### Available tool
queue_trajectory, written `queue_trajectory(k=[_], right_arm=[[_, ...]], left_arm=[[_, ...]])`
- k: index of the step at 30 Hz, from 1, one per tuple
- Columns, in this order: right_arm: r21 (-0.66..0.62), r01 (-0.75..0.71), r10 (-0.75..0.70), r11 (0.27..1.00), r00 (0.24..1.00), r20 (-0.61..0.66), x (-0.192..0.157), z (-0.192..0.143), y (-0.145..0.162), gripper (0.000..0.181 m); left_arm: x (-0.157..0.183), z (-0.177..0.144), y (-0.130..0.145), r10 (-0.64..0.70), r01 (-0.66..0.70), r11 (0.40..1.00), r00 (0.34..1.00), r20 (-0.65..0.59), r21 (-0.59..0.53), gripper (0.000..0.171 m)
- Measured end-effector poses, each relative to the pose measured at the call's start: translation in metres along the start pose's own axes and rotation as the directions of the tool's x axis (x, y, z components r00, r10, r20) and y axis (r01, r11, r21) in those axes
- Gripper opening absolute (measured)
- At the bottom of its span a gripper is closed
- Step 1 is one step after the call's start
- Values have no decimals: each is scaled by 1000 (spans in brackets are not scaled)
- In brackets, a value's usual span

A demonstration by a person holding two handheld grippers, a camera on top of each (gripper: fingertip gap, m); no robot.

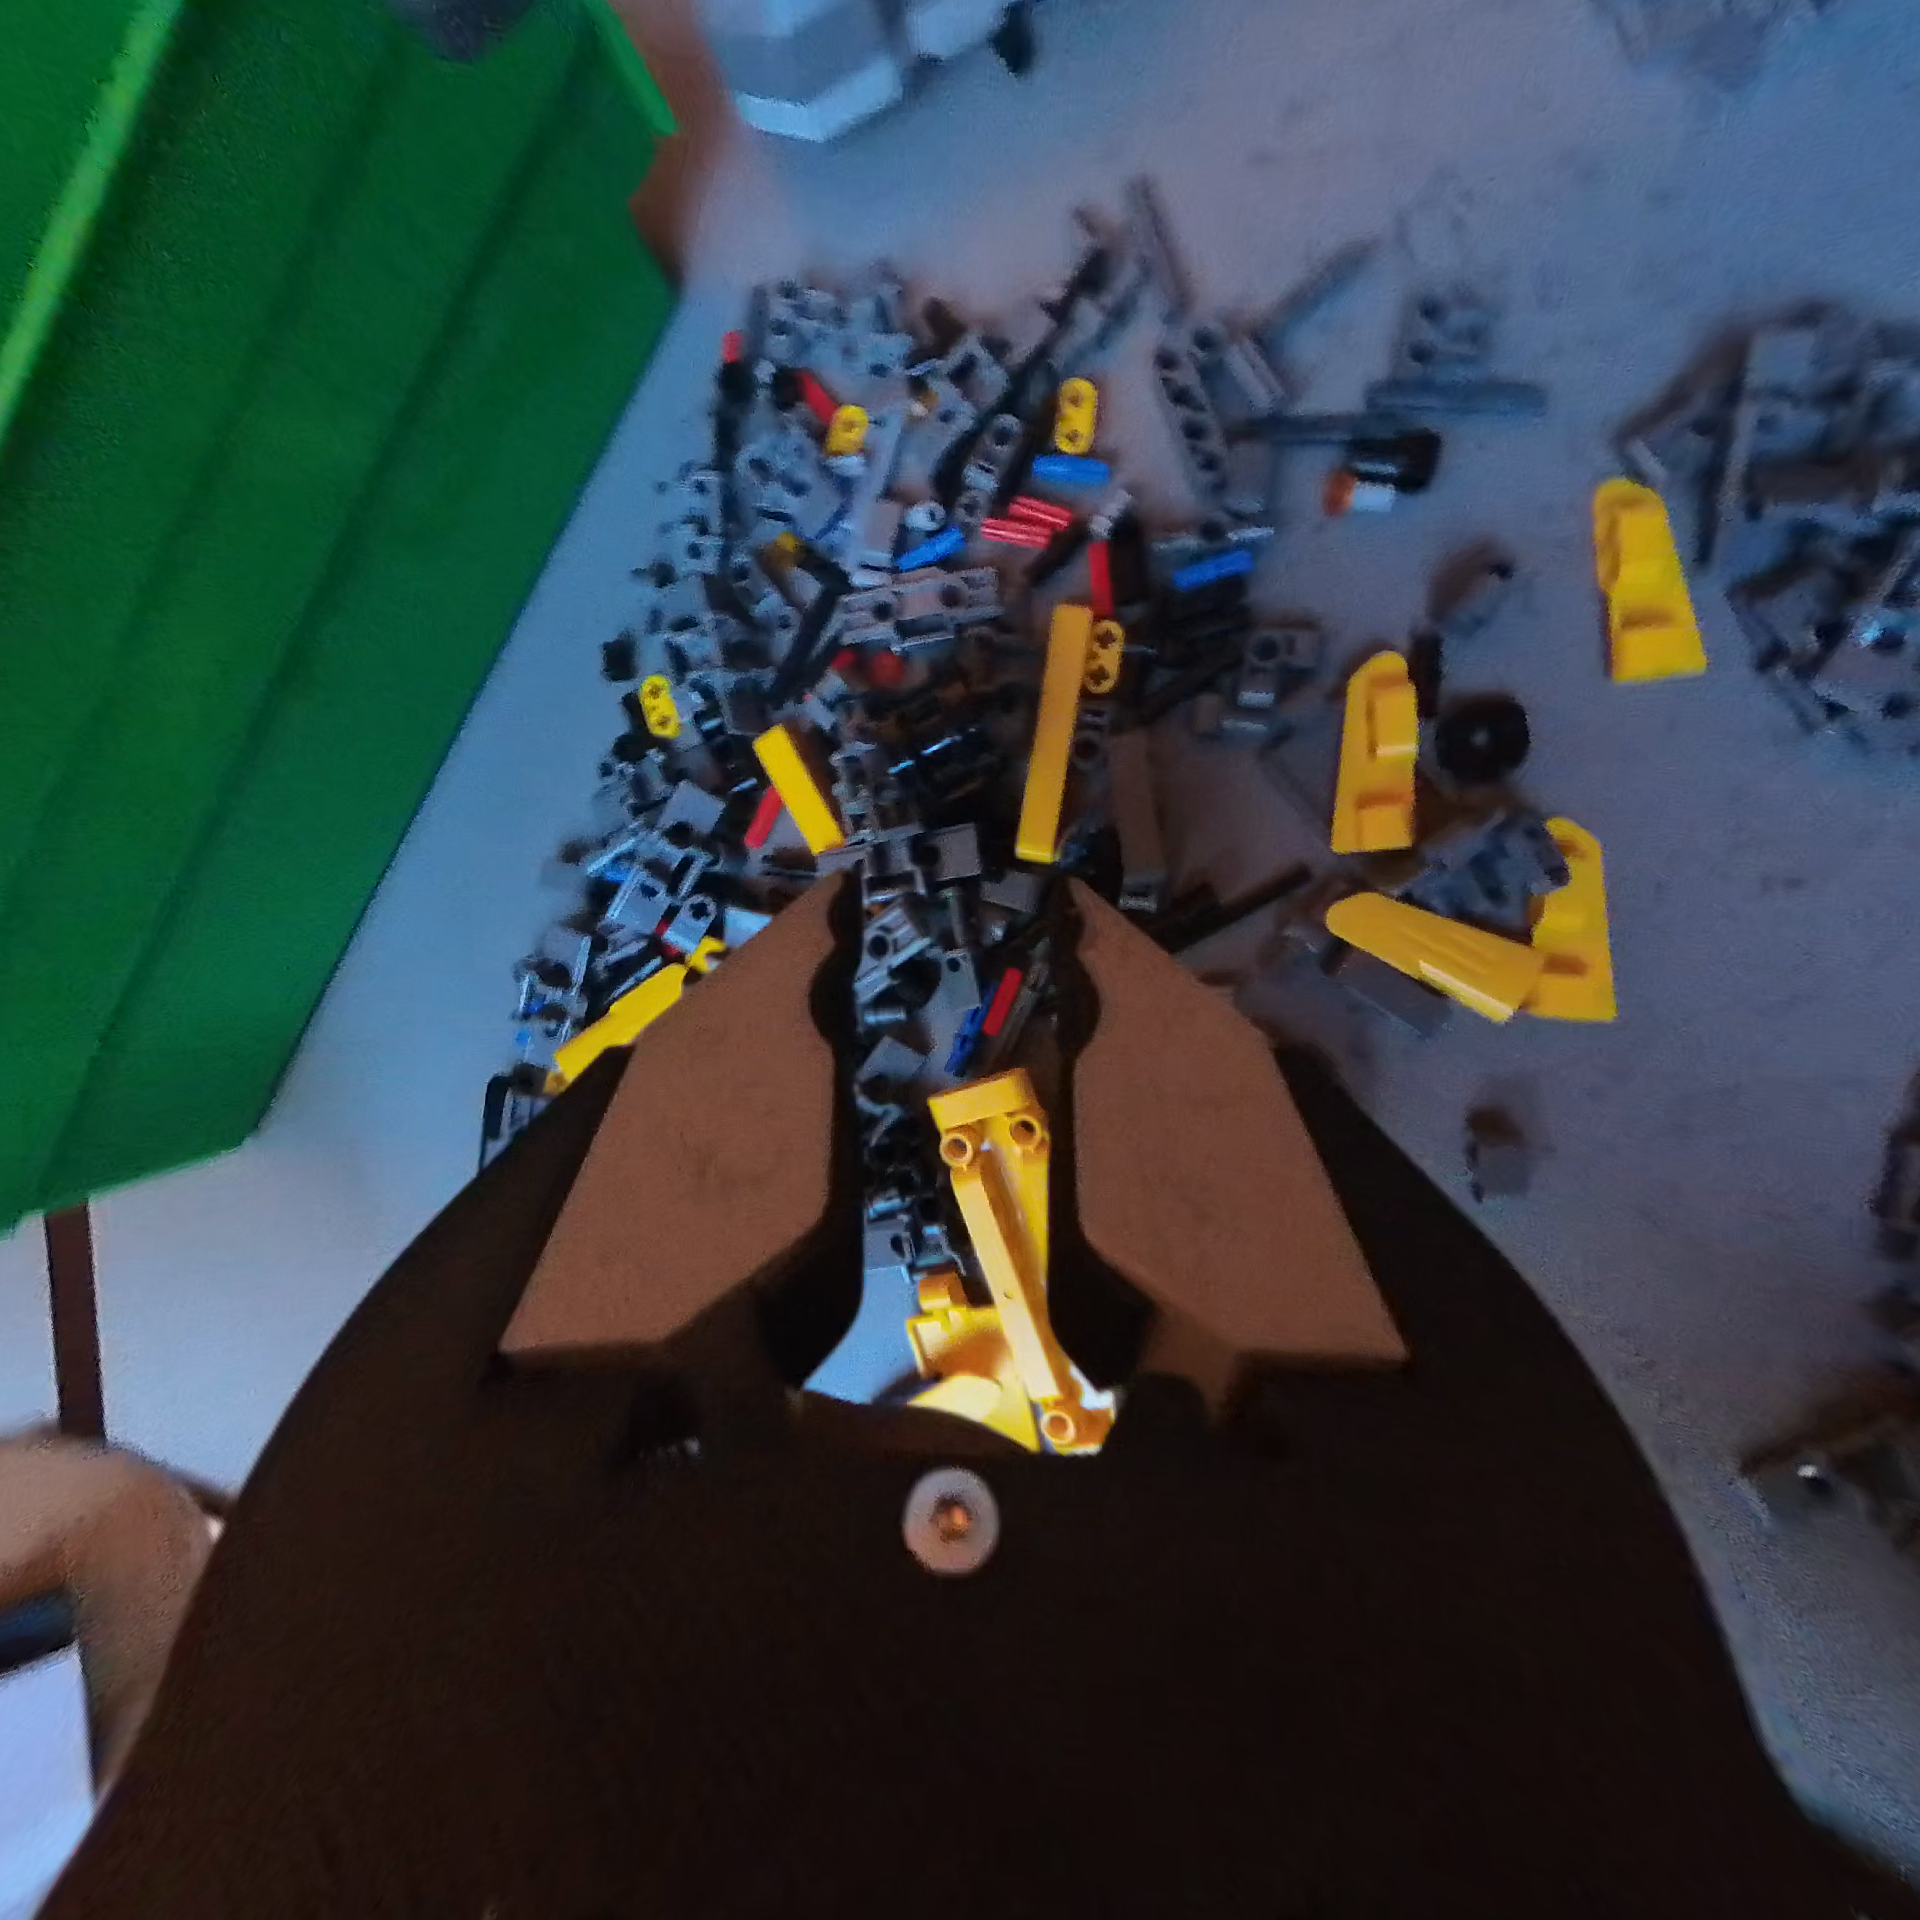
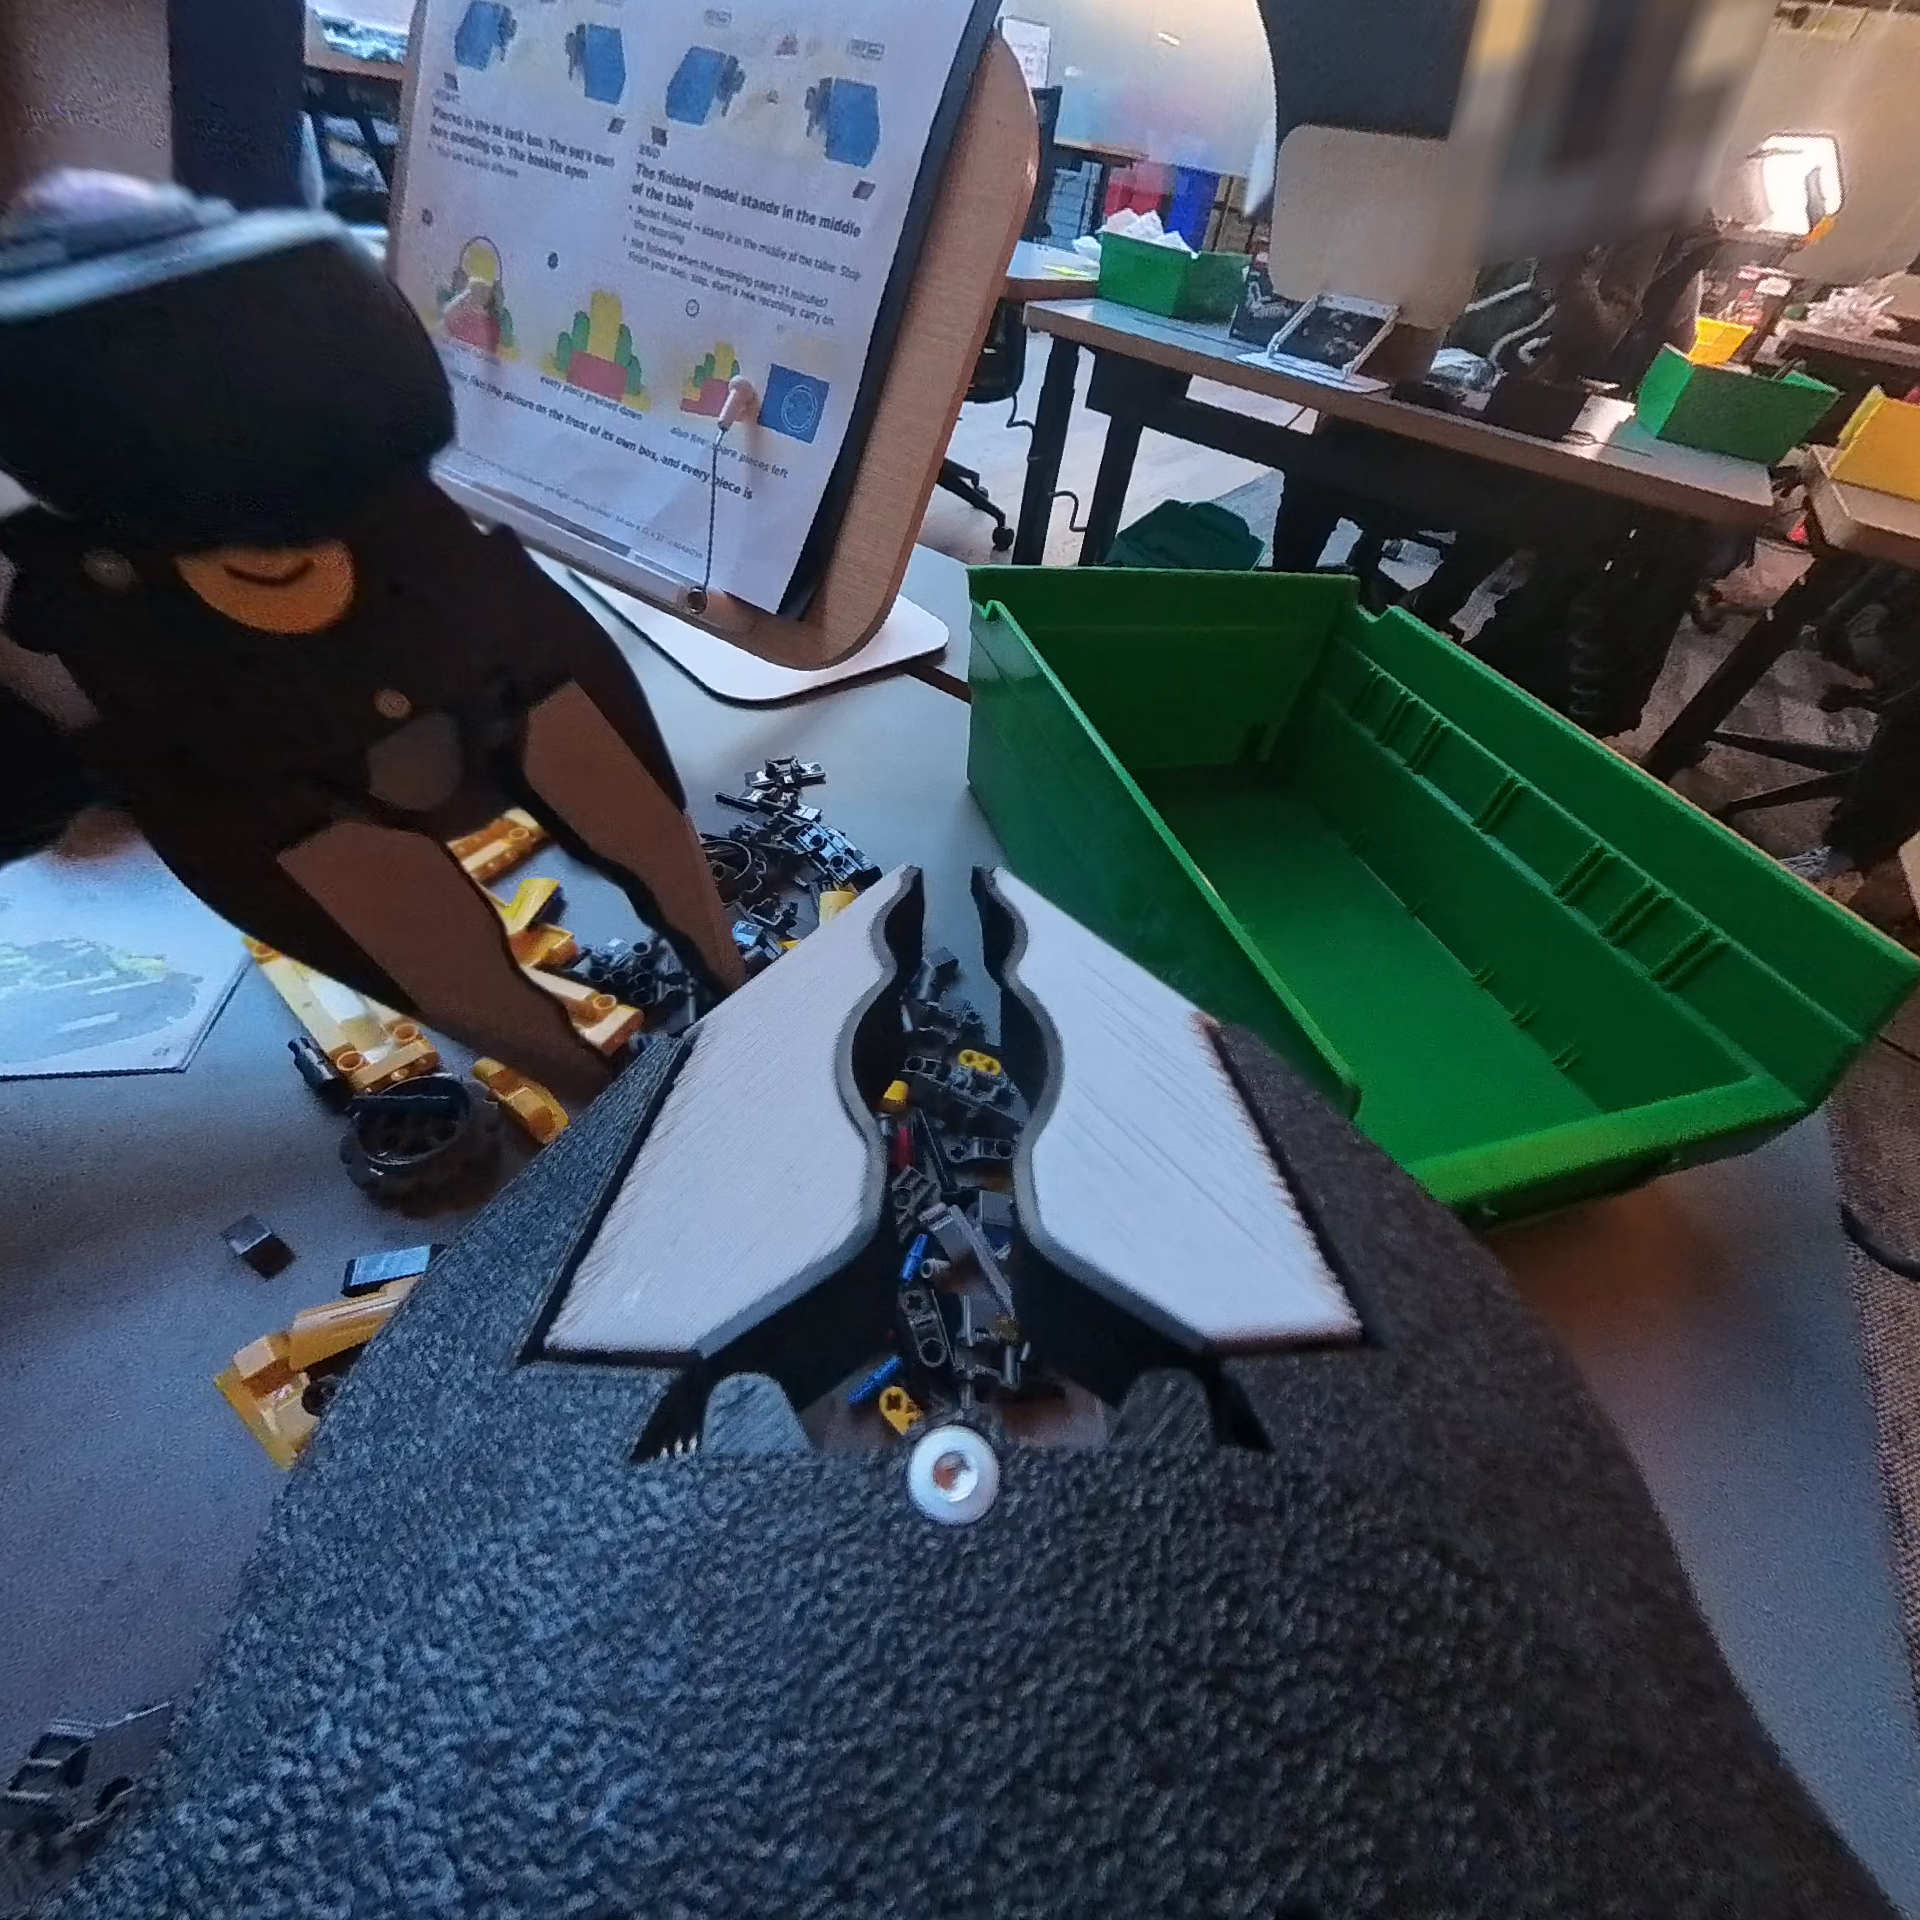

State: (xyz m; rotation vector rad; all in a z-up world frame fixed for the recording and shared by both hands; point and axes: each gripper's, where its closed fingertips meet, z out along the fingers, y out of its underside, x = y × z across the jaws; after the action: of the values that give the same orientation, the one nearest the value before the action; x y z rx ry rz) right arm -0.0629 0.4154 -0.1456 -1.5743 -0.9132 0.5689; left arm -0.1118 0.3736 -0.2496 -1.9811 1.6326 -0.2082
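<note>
- Yellow plastic is standing out in the left wrist view: the left gripper (image 1: 954, 904) is hovering with its fingers spread and nothing pinched, directly over a heap of small bricks (image 1: 883, 644) on the grey bench (image 1: 1558, 1195).
- Nearest to it, a yellow frame piece (image 1: 1003, 1226) is lying in the gap between the fingers, below them; whether it is being touched I cannot tell.
- Counting in this view: four big yellow wedge panels are lying to the right, the farthest of them (image 1: 1647, 582) well apart from the heap, and two long yellow bars are resting on the heap, one of them (image 1: 1055, 727) just beyond the fingertips. One black wheel (image 1: 1481, 736) is sitting beside a panel.
- A green bin (image 1: 260, 520) is filling the upper left; the picture is blurred.
- Moving to the right wrist view, the right gripper (image 2: 948, 888) is holding its fingers slightly parted, empty, above the same bricks.
- One green bin (image 2: 1403, 935) is sitting just right of the fingers, empty inside.
- One black toothed wheel (image 2: 416, 1138), one booklet (image 2: 94, 966) and one instruction sheet on a stand (image 2: 686, 260) are showing to the left and behind.
- Judging the grasp: picking one piece cleanly would need the fingers centred on it, clear of its neighbours.
</note>
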Motion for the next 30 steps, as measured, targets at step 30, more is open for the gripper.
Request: queue_trajectory(k=[30], right_arm=[[-1,-12,13,1000,996,84,-21,8,5,10]], left_arm=[[-26,4,23,98,-95,990,995,28,-107,13]])
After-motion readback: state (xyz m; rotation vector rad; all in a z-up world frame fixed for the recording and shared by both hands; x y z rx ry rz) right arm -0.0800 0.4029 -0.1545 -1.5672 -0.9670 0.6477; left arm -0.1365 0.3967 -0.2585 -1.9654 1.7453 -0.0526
